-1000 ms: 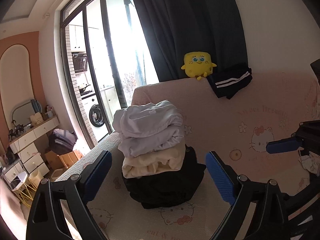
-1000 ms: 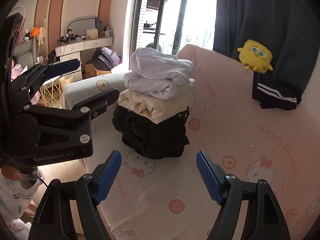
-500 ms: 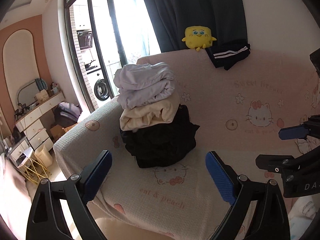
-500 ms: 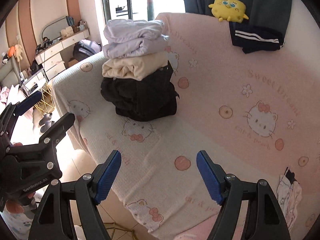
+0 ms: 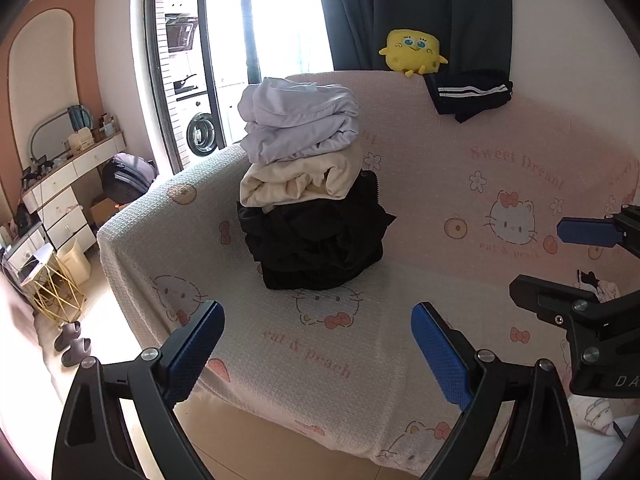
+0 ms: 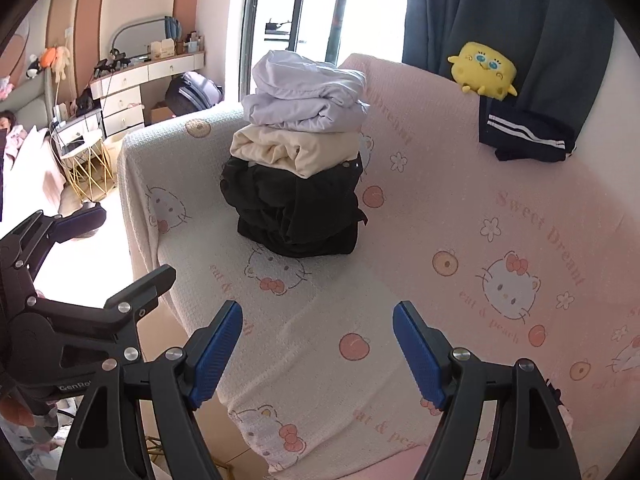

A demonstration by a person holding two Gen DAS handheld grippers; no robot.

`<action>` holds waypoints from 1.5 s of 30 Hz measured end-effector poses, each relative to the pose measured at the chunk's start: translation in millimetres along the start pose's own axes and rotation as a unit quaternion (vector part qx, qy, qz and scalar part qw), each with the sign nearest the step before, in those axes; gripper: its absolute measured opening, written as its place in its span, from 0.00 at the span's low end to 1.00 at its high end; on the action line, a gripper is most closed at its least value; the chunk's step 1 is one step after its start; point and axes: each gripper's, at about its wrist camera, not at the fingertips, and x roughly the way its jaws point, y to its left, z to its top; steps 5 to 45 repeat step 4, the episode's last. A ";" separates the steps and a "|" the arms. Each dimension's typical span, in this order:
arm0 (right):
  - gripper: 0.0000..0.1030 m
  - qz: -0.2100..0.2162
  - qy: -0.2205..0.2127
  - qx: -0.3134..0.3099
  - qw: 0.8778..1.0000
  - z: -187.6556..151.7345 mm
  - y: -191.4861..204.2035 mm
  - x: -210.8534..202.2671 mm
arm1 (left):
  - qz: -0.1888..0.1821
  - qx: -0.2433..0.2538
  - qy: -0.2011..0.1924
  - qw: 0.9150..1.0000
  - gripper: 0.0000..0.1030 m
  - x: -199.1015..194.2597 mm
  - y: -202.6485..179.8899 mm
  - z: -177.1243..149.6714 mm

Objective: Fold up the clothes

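Note:
A stack of folded clothes (image 5: 308, 184) (image 6: 298, 152) stands on the left part of a sofa (image 5: 460, 280) (image 6: 460, 220) under a pink cartoon-print cover: pale lilac on top, cream in the middle, black at the bottom. A dark navy garment with white stripes (image 5: 468, 94) (image 6: 524, 136) hangs over the sofa back. My left gripper (image 5: 316, 344) is open and holds nothing, over the seat's front edge, short of the stack. My right gripper (image 6: 318, 344) is open too, with bare seat between its blue pads. Each gripper shows at the edge of the other's view.
A yellow plush toy (image 5: 412, 52) (image 6: 484, 70) sits on the sofa back below a dark curtain (image 5: 420, 8). Left of the sofa are a glass door, a white dresser (image 5: 60, 196), a backpack (image 5: 128, 176), a gold wire stand (image 5: 52, 280) and slippers (image 5: 72, 344). A patterned cloth (image 5: 600, 288) lies at right.
Both grippers have pulled back from the stack and tipped down, so more seat and the sofa's front edge show. Both jaws stay open as before. The stack has not moved.

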 end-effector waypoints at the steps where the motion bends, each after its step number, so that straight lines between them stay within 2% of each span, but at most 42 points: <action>1: 0.75 0.000 -0.001 -0.002 1.000 0.3 0.9 -0.3 | 0.001 -0.006 0.000 1.000 0.93 -0.9 3.0 0.3; 4: 0.75 -0.001 -0.004 -0.005 1.000 1.3 3.0 -0.6 | 0.000 -0.022 -0.002 1.000 0.93 -2.6 10.6 1.0; 45: 0.75 -0.001 -0.004 -0.005 1.000 1.3 3.0 -0.6 | 0.000 -0.022 -0.002 1.000 0.93 -2.6 10.6 1.0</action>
